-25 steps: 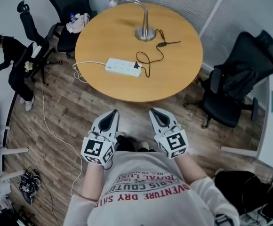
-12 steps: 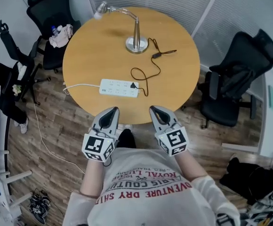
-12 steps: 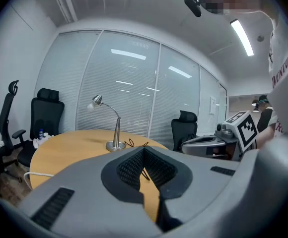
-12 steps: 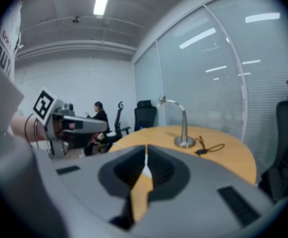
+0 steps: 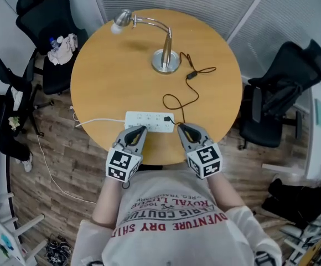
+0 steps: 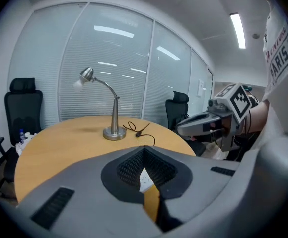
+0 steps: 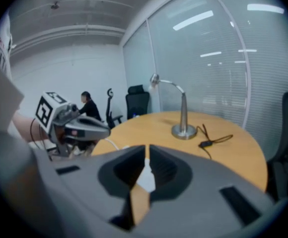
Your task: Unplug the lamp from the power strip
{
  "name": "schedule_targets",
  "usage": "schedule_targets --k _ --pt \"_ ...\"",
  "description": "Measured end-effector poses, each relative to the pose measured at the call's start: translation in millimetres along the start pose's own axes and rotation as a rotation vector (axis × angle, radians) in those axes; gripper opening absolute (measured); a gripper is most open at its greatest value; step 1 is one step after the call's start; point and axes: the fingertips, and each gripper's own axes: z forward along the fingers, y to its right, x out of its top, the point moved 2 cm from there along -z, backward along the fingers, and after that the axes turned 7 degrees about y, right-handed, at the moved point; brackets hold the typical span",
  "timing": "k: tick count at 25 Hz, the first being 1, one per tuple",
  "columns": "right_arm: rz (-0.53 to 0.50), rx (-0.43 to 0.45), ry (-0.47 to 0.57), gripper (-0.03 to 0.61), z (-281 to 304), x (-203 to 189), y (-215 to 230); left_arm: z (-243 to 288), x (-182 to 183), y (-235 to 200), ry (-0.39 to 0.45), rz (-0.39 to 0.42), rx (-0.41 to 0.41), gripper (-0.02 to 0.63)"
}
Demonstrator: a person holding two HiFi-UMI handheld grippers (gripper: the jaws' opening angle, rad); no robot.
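Plug (image 5: 167, 119) of the lamp (image 5: 165, 60) sits in the power strip's (image 5: 149, 121) right end. Left gripper (image 5: 140, 129) and right gripper (image 5: 181, 128) hover just beside the strip, both clenched and empty, close enough to reach the plug.

Bright ceiling light (image 6: 237, 29), fisheye edges, soft blur

Left tool (image 6: 145, 155), jaws together, empty; lamp (image 6: 113, 114) ahead on the tabletop (image 6: 64, 143); right tool (image 6: 208, 123) off to its right.
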Motion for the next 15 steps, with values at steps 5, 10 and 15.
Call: schedule_targets --k 5,10,15 --pt "-0.014 0.03 -0.18 0.091 26.4 -25.3 5.8 32.6 -35.5 -18.1 -0.109 0.062 -0.068 0.029" --pt "-0.188 0.093 -0.354 0.164 52.2 -54.7 6.7 63.6 -80.3 -25.0 -0.247 0.176 -0.134 0.029" --pt "-0.323 0.153 -0.54 0.164 76.0 -80.7 8.1 87.0 -103.4 -20.2 -0.328 0.275 -0.206 0.029"
